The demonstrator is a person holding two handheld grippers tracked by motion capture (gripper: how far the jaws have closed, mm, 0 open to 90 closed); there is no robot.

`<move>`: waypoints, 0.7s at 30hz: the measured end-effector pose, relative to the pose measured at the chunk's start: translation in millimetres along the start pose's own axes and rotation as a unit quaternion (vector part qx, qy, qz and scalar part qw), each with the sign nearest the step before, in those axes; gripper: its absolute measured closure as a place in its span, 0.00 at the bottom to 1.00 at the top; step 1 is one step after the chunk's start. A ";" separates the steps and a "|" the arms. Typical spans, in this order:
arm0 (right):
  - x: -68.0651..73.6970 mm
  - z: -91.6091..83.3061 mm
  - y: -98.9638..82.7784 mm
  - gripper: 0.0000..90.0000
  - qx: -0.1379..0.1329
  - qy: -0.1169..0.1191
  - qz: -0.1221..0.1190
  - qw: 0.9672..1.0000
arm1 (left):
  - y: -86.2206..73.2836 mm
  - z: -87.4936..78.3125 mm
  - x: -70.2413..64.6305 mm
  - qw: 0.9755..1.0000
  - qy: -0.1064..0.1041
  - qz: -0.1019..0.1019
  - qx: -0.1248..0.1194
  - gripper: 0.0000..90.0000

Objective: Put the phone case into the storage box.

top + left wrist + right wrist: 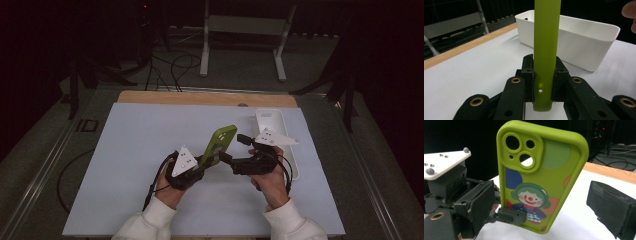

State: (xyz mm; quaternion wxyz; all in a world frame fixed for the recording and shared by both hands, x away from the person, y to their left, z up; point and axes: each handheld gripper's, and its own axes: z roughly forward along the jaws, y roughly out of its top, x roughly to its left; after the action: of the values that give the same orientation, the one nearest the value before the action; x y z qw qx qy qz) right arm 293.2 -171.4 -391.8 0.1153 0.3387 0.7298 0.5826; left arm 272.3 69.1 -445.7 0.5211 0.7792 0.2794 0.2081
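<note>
Left gripper [204,161] held low over the bench, pointing forward and to the right, grey three-cornered plate on top, left hand [170,192] behind it. Jaws clamped on the lower end of a green phone case [218,145]; in the left gripper view, both pads pressed against the narrow edges of the case [546,50], which rises steeply from between them. Case raised off the bench, tilted, camera cut-outs at the far upper end.

Right gripper [231,148] held just beside the case on its right, pointing left toward it, right hand [270,182] wrapped around the body. Jaws apart: in the right gripper view, one black pad [612,206] well clear at the right, the case [539,177] facing the camera with a printed clown figure and coloured circles on its back, the left gripper [506,216] gripping its bottom edge.

White cuffs at both wrists. Bench [140,150] covered by a pale sheet, wooden edge along the far side. White rectangular bin [272,122] near the right edge of the bench, just behind the right gripper. Dark room beyond, white stand legs [205,45] and loose cables [172,65] on the floor.
</note>
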 end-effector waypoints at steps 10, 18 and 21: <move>2.6 2.5 5.2 0.09 -0.012 0.001 0.011 1.000 | -2.1 0.8 -4.3 1.000 0.015 -0.002 -0.007 0.86; 6.6 5.7 8.1 0.09 -0.019 -0.004 0.011 1.000 | -4.3 2.6 -8.1 1.000 0.020 0.003 -0.009 0.86; 5.9 6.0 10.3 0.09 -0.026 -0.007 0.017 0.999 | -5.0 3.1 -10.1 1.000 0.023 0.003 -0.011 0.86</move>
State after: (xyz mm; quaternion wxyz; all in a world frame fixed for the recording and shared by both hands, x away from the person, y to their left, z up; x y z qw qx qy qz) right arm 295.9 -162.1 -382.7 0.1193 0.3524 0.7075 0.6008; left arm 265.5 61.9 -451.8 0.5220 0.7695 0.2865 0.2307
